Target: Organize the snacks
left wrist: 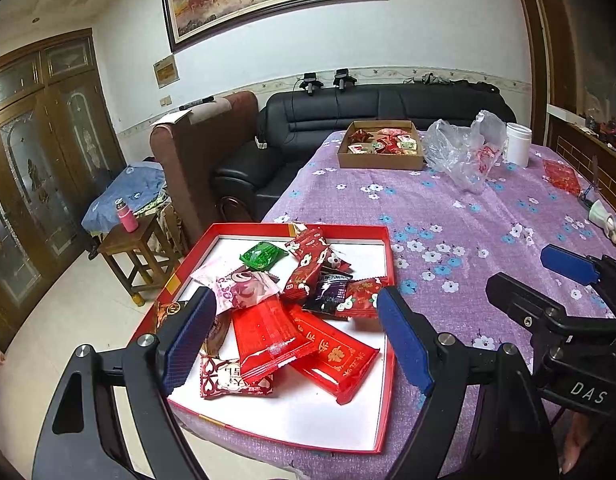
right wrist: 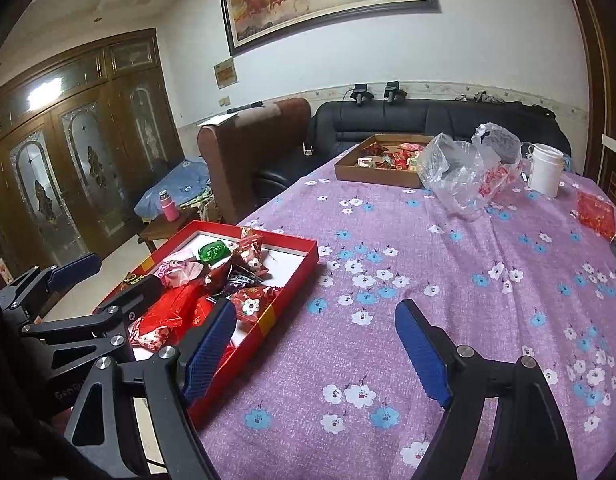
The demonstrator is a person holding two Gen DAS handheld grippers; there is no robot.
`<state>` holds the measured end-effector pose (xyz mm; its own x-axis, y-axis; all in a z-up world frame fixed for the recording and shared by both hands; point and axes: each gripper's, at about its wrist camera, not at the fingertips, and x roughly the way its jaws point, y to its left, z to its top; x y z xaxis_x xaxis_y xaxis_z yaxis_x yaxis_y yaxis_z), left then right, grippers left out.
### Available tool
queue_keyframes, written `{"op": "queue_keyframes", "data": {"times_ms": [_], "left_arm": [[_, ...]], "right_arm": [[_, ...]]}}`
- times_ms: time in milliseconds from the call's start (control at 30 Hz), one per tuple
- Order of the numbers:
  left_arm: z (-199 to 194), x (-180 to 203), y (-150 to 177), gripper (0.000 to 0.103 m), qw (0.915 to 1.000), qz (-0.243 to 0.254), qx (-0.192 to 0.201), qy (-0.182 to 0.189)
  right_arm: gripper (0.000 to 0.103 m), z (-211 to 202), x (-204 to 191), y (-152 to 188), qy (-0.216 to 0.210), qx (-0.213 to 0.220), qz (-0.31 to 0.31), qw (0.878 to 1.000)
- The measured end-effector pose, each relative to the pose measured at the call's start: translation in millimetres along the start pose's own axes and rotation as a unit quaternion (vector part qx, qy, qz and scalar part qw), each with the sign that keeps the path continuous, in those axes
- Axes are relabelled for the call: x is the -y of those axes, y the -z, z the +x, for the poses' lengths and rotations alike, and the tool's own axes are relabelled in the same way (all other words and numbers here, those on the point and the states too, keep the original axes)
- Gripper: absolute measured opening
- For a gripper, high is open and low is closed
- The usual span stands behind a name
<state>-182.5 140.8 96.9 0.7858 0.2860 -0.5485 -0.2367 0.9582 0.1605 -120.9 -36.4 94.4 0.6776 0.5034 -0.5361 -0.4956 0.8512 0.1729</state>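
Note:
A red tray with a white floor sits at the table's near left corner and holds several wrapped snacks: red packets, a pink one, a green candy. My left gripper is open, hovering over the tray's near half, holding nothing. My right gripper is open and empty over the purple cloth just right of the tray. A brown cardboard box with more snacks stands at the far side; it also shows in the right wrist view.
The table wears a purple flowered cloth. A crumpled clear plastic bag, a white jar and a loose red packet lie at the far right. A black sofa, brown armchair and wooden stool stand beyond the table's left edge.

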Motion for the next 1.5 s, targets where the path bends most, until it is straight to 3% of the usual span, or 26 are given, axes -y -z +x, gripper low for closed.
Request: {"op": "queue_keyframes", "data": {"times_ms": [1500], "left_arm": [[14,-1,6,0.083,0.9996,-0.009,-0.027,0.001]], "right_arm": [[0.083,15,-4,3,-0.004,-0.018,-0.002,1.0]]}}
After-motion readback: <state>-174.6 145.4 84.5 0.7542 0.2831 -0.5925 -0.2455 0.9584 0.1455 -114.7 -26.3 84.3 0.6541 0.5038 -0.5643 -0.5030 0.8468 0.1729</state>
